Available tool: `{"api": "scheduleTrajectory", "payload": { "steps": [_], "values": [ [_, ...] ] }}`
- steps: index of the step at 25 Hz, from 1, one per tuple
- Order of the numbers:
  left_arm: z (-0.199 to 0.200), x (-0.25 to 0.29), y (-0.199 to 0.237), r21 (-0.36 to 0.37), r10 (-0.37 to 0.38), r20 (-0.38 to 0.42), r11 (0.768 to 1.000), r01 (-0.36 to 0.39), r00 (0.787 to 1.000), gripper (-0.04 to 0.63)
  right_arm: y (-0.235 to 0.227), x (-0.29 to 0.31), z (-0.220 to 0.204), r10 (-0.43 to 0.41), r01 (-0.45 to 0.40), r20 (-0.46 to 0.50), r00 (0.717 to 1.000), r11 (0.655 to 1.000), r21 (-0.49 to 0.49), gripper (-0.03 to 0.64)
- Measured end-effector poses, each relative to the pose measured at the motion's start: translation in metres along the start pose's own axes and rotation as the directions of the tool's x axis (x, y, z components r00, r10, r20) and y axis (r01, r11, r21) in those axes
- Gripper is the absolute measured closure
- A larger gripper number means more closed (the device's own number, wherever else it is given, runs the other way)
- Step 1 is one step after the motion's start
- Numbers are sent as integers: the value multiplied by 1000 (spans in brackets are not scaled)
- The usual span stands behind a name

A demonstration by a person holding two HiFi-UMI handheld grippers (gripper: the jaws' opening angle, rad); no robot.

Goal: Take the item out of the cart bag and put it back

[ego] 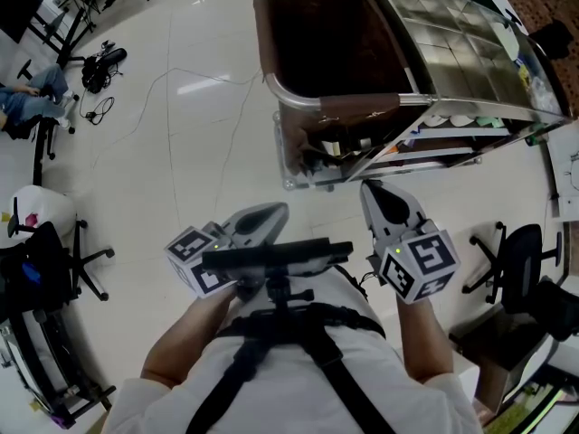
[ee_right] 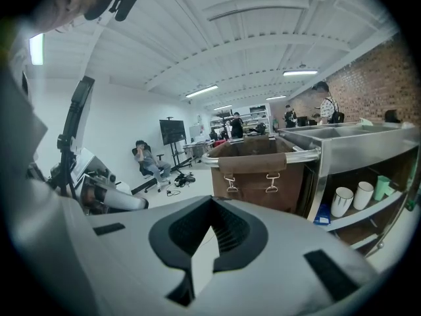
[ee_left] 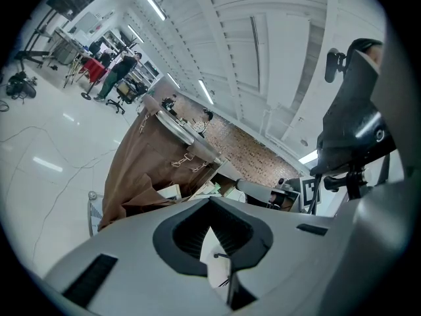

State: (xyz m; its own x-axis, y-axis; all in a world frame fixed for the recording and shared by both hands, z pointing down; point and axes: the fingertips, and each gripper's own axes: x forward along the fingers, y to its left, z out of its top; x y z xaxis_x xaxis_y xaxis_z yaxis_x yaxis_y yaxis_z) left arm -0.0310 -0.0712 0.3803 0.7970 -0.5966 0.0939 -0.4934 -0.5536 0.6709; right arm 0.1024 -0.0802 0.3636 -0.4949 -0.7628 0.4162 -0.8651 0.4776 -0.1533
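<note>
Left tongs (ego: 268,215) closed, nothing between them; right tongs (ego: 378,195) closed too, also empty. Both are held low in front of the person's chest, tips pointing toward the cart (ego: 452,34), not touching it. The brown cart bag (ego: 357,107) hangs open-topped on the cart's near end, just ahead of the tongs. The bag's inside is dark, so the item can't be made out. White mugs (ee_right: 342,201) stand on the cart's lower shelf.

cart bag (ego: 360,108) — dark inside, contents unseen
</note>
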Motion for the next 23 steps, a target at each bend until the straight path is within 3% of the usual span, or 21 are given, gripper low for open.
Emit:
{"api": "scheduleTrajectory", "payload": {
  "steps": [9, 23],
  "values": [
    [-4, 0, -1, -2, -9, -31, 1000, 9, 999, 592, 0, -1, 0, -3, 3, -5, 1000, 1000, -2, 617],
    [-1, 4, 1, -1, -1, -10, 1000, 1, 1000, 592, -3, 3, -2, 2, -2, -10, 1000, 1000, -3, 617]
  ]
}}
